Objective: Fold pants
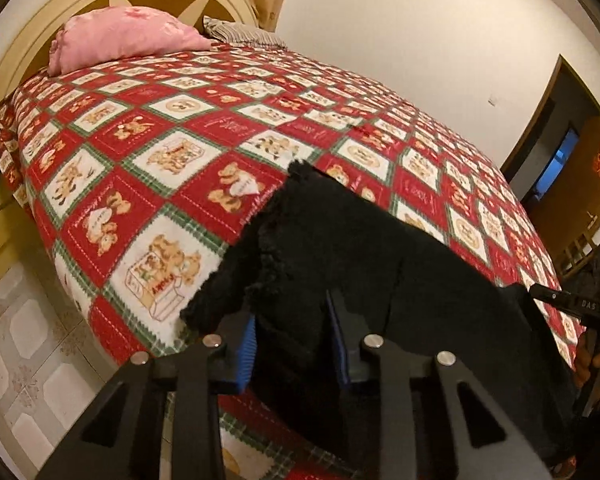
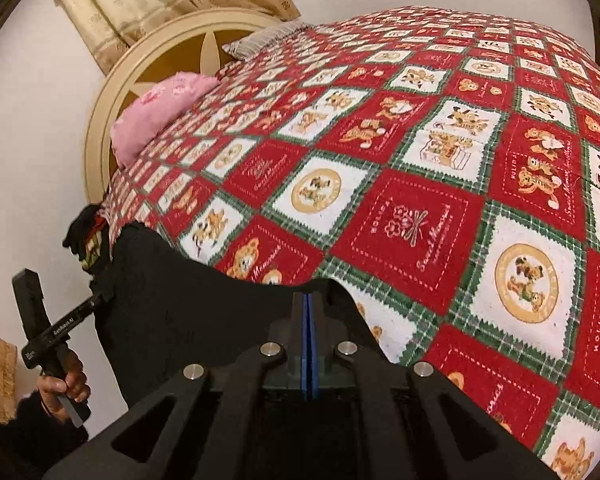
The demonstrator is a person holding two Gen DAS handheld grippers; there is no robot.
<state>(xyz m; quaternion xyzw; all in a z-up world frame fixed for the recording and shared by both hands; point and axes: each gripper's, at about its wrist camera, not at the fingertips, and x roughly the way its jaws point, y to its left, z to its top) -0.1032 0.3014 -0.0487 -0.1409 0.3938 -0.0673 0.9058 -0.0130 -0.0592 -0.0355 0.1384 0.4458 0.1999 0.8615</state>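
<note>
Black fleecy pants lie on the near edge of a bed, partly raised between both grippers. In the left wrist view my left gripper has its blue pads pressed on a thick bunch of the black cloth that fills the gap. In the right wrist view my right gripper is shut, pads together, on the pants' edge, which tents up to its tips. The other gripper shows at the left of that view, held by a hand.
The bed is covered by a red, white and green teddy-bear quilt. A pink pillow and a striped pillow lie by the round headboard. Tiled floor is at the left, a dark doorway at the right.
</note>
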